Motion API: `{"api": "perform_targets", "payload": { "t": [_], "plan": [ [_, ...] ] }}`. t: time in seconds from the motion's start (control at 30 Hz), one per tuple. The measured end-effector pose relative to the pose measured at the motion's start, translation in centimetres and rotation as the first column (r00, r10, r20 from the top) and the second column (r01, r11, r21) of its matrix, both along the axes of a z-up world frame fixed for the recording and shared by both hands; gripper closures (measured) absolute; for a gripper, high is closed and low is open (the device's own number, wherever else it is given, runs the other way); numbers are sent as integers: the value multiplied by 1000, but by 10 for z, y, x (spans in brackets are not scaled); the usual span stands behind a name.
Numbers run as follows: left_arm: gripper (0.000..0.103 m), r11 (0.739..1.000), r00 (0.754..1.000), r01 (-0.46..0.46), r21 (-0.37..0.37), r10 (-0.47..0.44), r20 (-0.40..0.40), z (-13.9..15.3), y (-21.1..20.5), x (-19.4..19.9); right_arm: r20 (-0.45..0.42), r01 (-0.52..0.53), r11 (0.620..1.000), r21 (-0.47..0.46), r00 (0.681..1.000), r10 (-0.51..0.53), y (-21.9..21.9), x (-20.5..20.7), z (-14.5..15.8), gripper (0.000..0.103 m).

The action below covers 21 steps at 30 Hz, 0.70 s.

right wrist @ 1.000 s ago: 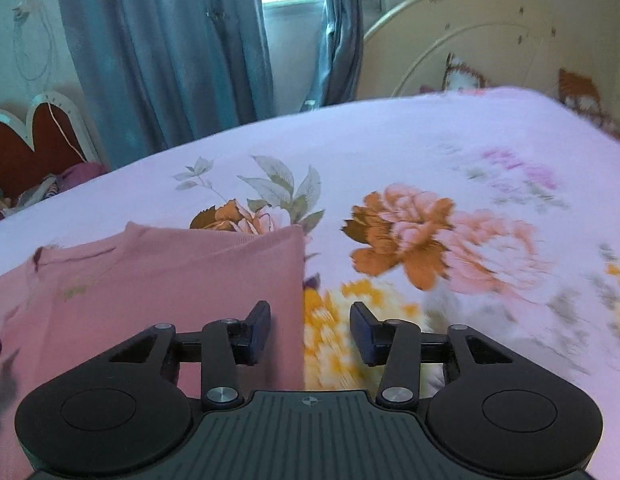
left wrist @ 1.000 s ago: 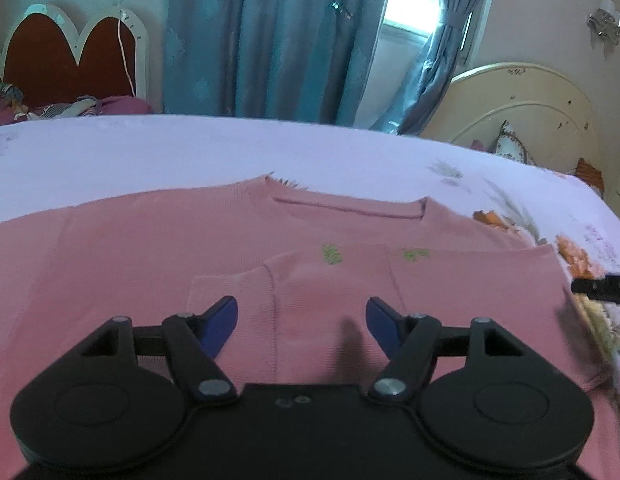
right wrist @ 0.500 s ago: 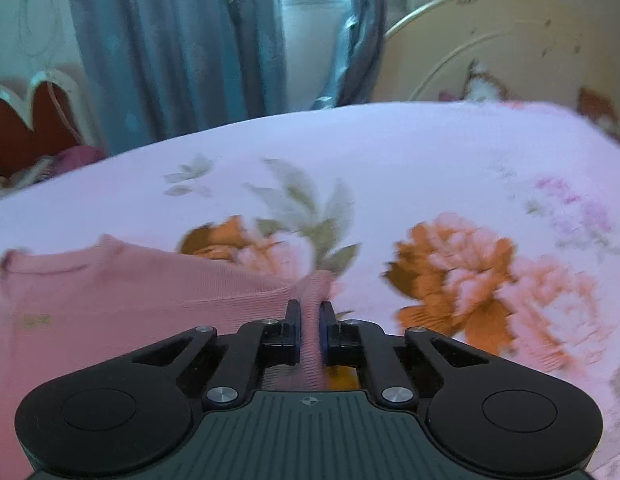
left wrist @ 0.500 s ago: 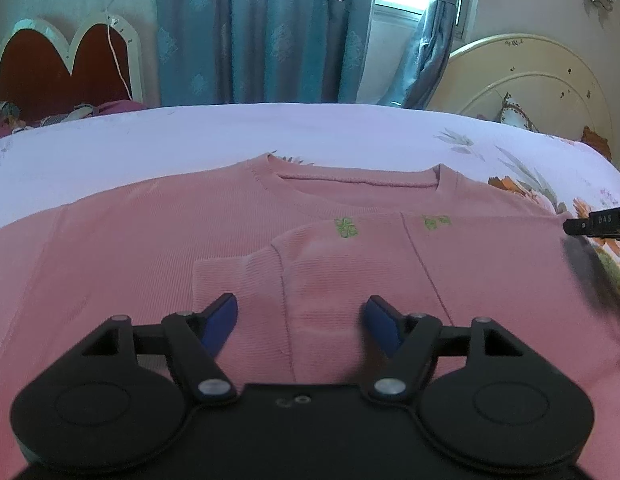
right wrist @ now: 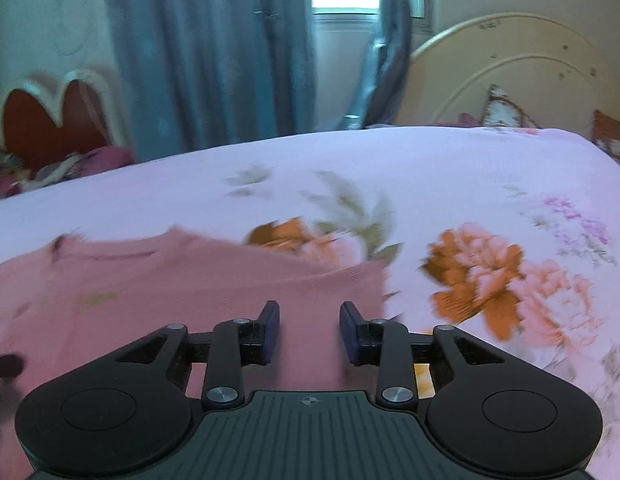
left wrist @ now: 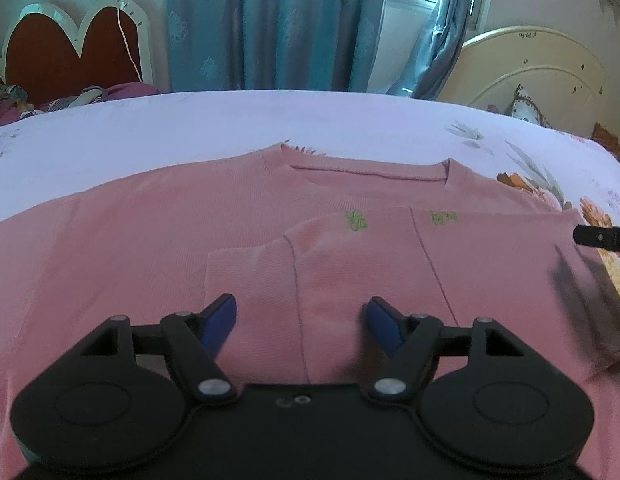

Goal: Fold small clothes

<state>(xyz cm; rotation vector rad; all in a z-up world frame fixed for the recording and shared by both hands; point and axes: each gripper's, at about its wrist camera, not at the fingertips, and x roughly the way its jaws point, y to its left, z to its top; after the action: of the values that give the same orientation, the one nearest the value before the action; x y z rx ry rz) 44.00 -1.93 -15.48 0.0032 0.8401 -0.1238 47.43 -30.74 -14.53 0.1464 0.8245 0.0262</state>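
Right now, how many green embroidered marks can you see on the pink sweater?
2. One green mark sits left of the folded panel's seam, the other right of it, both below the collar of the pink sweater. More could be hidden under the fold.

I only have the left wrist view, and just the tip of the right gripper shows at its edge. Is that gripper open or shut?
Observer: Open. In the right wrist view the right gripper has its fingers apart, with nothing held between them.
Operator: What lies under it?
Observer: The pink sweater, close to its folded side edge.
Operator: And past that edge?
Observer: The floral bedsheet, with a big orange and pink bloom printed beside the gripper.
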Motion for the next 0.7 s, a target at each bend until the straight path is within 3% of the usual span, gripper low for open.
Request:
{"api": "perform_targets", "payload": {
  "t": [0.27,0.43,0.57,0.7],
  "plan": [
    [28,1000,1000,-18,14,19,-25,7,9,-10,-50,-148,989,4,988,148,69,-28,-5,70],
    [28,999,999,-34,-2,34,-17,18,27,-22,-87,-193,979,-70,978,187,92,-39,-16,70],
    [28,998,998,-56,-26,56,-21,24,46,-30,-77,-187,982,2,979,187,98,-44,-5,70],
    [28,995,996,-87,-44,86,-32,27,68,-38,-98,-235,972,-15,968,233,125,-46,-11,70]
  ]
}}
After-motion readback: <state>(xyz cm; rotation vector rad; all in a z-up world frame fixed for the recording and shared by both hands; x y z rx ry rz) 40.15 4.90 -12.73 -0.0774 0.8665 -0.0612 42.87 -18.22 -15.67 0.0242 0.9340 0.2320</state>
